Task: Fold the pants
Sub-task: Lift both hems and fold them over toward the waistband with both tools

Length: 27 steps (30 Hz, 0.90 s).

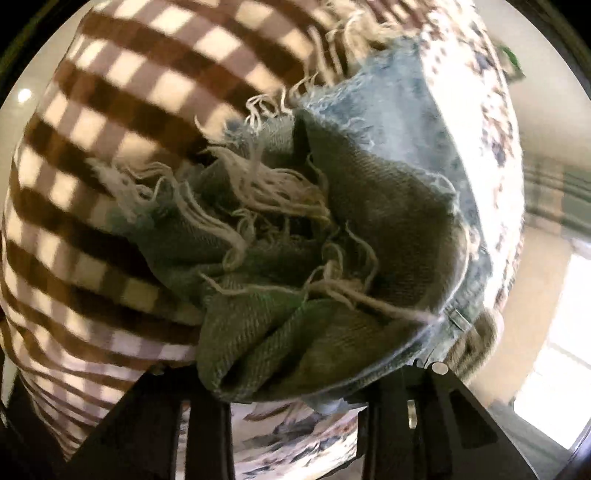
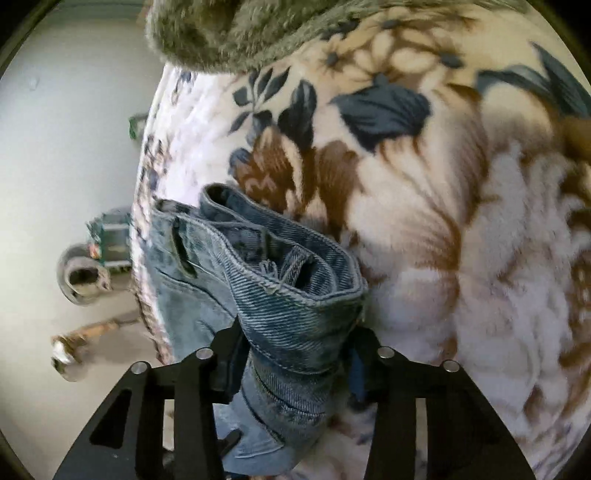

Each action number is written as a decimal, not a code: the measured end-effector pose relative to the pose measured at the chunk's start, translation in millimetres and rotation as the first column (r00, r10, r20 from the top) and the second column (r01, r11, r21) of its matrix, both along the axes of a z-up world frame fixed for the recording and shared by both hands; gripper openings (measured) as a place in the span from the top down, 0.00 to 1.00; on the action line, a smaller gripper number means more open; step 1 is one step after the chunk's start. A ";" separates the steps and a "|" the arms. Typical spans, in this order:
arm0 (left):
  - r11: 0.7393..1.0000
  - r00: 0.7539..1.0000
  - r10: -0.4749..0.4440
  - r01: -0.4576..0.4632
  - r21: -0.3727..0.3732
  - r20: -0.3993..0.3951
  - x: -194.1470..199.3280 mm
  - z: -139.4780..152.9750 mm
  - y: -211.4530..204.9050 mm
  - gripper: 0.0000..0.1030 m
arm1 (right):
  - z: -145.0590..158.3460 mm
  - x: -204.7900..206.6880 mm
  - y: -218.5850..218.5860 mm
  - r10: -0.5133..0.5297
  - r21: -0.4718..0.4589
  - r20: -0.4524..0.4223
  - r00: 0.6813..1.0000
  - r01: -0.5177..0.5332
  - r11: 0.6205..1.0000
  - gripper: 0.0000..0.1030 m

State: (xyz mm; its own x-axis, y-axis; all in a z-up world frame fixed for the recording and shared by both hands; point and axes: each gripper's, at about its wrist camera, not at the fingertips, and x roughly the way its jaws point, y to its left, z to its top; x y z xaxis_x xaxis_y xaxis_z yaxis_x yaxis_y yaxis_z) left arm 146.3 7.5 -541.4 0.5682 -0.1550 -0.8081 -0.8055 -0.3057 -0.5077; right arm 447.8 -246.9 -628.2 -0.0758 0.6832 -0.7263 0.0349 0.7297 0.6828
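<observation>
The pants are blue denim jeans. In the left wrist view my left gripper (image 1: 295, 384) is shut on the frayed leg hem of the jeans (image 1: 295, 266), which bunches up in front of the lens with loose white threads. In the right wrist view my right gripper (image 2: 295, 343) is shut on the jeans' waistband (image 2: 288, 280), with a belt loop and stitched seam showing. The jeans hang down beside the floral blanket (image 2: 424, 240). The fingertips of both grippers are hidden by the denim.
A brown and cream checked cloth (image 1: 110, 147) fills the left of the left wrist view. A fuzzy olive cover (image 2: 240, 29) lies at the top of the right wrist view. Beyond the bed edge is pale floor with a grey round object (image 2: 81, 277) and clutter.
</observation>
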 end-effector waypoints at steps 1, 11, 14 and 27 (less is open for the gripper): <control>0.999 0.999 -0.027 0.027 0.018 0.018 -4.9 7.2 3.2 0.74 | 6.2 -3.9 -1.4 0.003 0.007 0.004 1.000 -0.003 1.000 0.57; 0.996 0.989 -0.087 0.083 0.046 0.117 -54.9 -38.2 2.9 0.68 | -3.3 -46.1 -19.3 0.054 0.073 -0.106 0.993 -0.047 0.996 0.44; 0.997 0.989 -0.073 0.068 0.046 0.132 -53.6 -42.9 -5.4 0.64 | -26.4 -44.4 -18.1 0.037 0.156 -0.158 0.987 -0.012 0.988 0.35; 0.975 0.987 -0.135 0.116 0.189 0.089 -26.0 21.8 -6.2 0.77 | 15.5 -60.7 5.3 -0.041 0.080 -0.078 0.996 0.048 0.996 0.75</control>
State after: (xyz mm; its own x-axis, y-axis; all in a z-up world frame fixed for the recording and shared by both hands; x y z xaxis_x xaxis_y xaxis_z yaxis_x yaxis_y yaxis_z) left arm 120.2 1.3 -519.6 0.6338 -0.0855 -0.7687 -0.7731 -0.1003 -0.6263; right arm 387.1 -241.6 -612.7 -0.0967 0.7440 -0.6611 0.1199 0.6681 0.7344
